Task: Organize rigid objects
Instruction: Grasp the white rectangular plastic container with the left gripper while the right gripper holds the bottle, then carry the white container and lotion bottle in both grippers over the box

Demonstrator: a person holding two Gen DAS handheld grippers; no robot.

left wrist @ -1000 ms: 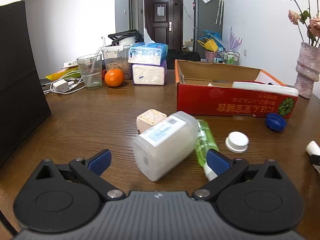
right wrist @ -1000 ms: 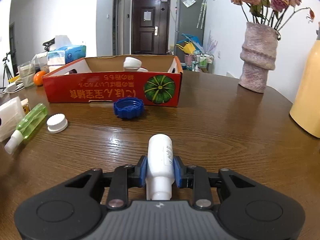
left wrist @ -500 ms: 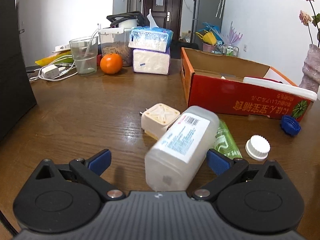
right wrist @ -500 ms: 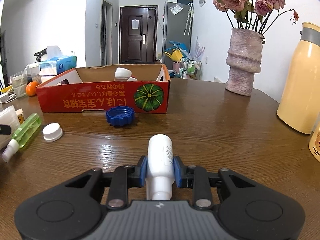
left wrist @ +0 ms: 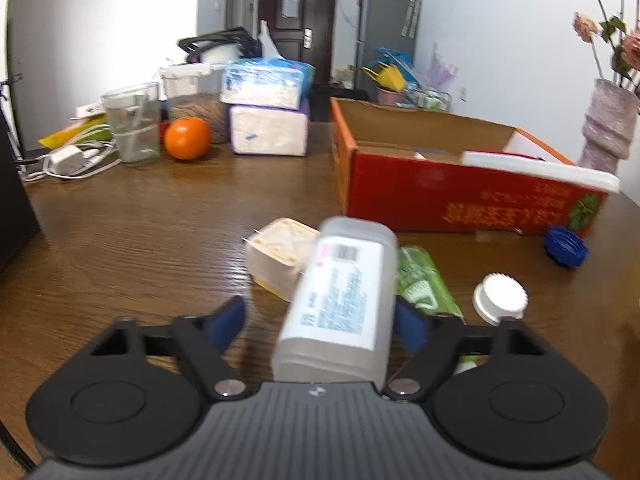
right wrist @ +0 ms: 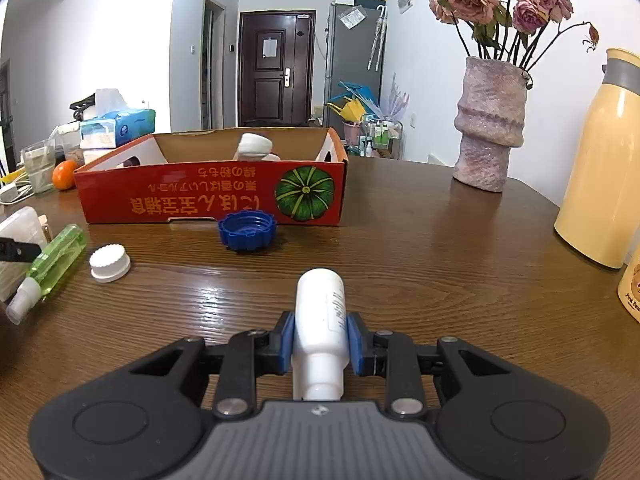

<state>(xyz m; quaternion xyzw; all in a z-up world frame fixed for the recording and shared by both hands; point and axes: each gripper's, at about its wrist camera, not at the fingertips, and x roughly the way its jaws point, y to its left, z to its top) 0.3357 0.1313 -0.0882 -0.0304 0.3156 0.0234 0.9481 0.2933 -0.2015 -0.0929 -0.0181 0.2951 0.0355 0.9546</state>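
Brown wood-grain counter (right wrist: 420, 248), glossy, carries everything. My right gripper (right wrist: 320, 338): jaws clamped on a small white bottle (right wrist: 320, 312), cap end toward my camera, held above the counter. My left gripper (left wrist: 316, 320): jaws spread wide around a frosted plastic bottle (left wrist: 340, 296) lying on its side; pads not touching it. Touching that bottle: a cream plug adapter (left wrist: 280, 252) on one side, a green spray bottle (left wrist: 424, 284) on the other. Near these lie a white cap (right wrist: 109, 263) and a blue cap (right wrist: 247, 230), the latter just before a red cardboard box (right wrist: 208, 196) holding a white object. Counter's far end: orange (left wrist: 187, 138), glass (left wrist: 134, 122), stacked tissue packs (left wrist: 268, 112). Right side: stone vase (right wrist: 490, 128) with dried roses, yellow flask (right wrist: 604, 160). Room beyond: white walls, dark door (right wrist: 276, 68).
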